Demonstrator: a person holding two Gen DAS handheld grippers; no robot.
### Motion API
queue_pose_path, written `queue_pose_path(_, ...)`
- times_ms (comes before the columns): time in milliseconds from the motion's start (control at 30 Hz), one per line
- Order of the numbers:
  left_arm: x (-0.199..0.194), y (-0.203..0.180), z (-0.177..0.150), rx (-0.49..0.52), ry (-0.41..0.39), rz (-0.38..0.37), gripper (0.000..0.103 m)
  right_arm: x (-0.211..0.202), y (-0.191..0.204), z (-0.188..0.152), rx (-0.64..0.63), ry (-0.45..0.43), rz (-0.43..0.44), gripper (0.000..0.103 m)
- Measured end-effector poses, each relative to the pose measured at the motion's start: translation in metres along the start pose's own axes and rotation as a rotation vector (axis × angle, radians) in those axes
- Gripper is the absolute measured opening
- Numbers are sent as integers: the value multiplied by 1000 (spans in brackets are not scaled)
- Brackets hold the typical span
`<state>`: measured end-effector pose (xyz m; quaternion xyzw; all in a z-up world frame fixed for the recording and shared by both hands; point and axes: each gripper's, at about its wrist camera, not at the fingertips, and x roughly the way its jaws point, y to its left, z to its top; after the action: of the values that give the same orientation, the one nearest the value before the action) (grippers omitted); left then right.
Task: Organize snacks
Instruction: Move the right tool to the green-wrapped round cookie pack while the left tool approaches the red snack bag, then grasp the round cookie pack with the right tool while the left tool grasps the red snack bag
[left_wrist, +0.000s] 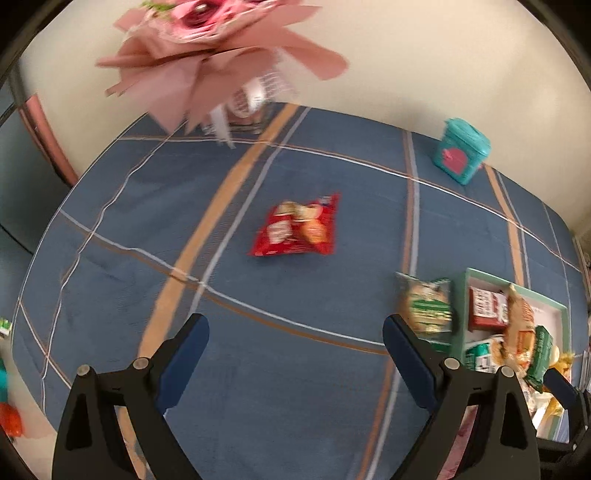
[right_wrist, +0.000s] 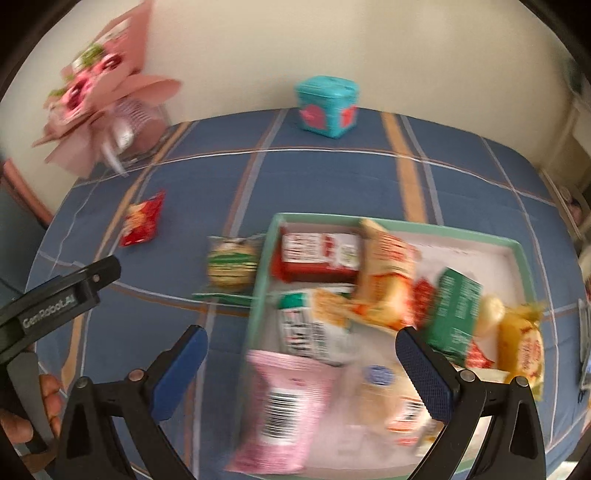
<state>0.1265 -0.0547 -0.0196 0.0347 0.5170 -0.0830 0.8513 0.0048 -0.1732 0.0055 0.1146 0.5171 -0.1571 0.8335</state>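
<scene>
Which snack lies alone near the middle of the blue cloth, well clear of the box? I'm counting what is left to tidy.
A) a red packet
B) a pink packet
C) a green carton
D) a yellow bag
A: the red packet lies by itself on the blue cloth, while the pink packet and green carton are in the green-rimmed box.

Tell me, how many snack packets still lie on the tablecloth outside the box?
2: a red crinkly packet mid-cloth, and a green-and-white packet against the green box's left wall. Blur might hide others.
</scene>
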Motion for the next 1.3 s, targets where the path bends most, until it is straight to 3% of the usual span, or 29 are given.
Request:
queue_pose_path(200,3,36,4,-12,6,67,95,8,47,1,-81,10,67,103)
queue_pose_path(433,6,67,9,-89,10,53,95,17,75,12,-123,-6,110,102)
queue_pose_path(800,19,65,33,-105,11,-65,95,50,63,32,-46,55,108,75)
queue_pose_path(1300,52,50,53,-81,12,-129,95,87,55,51,-14,95,67,65)
